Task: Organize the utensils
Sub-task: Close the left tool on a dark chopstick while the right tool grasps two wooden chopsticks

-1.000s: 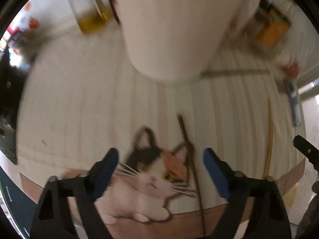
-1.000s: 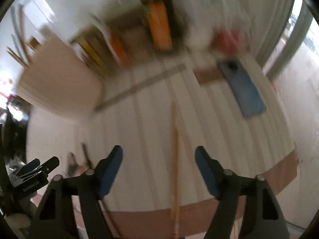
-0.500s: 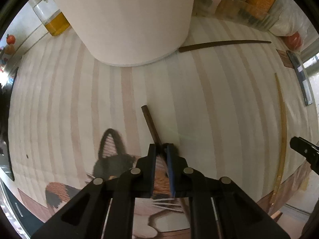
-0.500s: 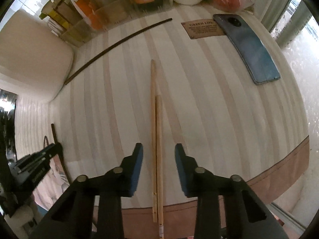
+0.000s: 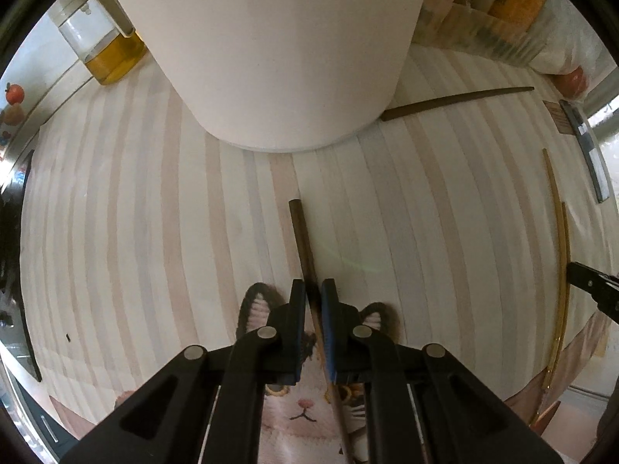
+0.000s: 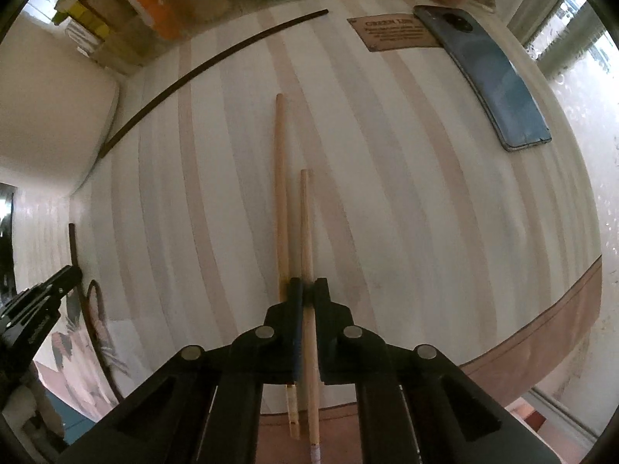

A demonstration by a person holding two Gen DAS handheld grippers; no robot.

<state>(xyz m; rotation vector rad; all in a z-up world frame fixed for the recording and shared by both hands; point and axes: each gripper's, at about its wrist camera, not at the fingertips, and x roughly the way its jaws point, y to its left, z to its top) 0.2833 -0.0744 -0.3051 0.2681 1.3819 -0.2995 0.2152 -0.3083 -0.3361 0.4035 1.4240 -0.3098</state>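
My left gripper [image 5: 312, 290] is shut on a dark brown chopstick [image 5: 301, 232] lying on the striped table mat, its far end pointing at the big white holder [image 5: 278, 50]. A second dark chopstick [image 5: 456, 100] lies beside the holder's right side. My right gripper [image 6: 307, 290] is shut on a light wooden chopstick [image 6: 305, 212]; its twin [image 6: 280, 178] lies just left of it, outside the jaws. The light pair also shows at the right in the left wrist view [image 5: 561, 251].
A blue phone [image 6: 491, 73] and a brown card [image 6: 390, 33] lie at the far right. An oil bottle [image 5: 104, 46] stands left of the holder. Boxes and jars [image 6: 154, 19] line the back. A cat picture [image 5: 305, 406] covers the mat's near edge.
Both grippers were open a second ago and have closed, the left on the dark chopstick, the right on the light chopstick. Both moved forward and lower over the mat.
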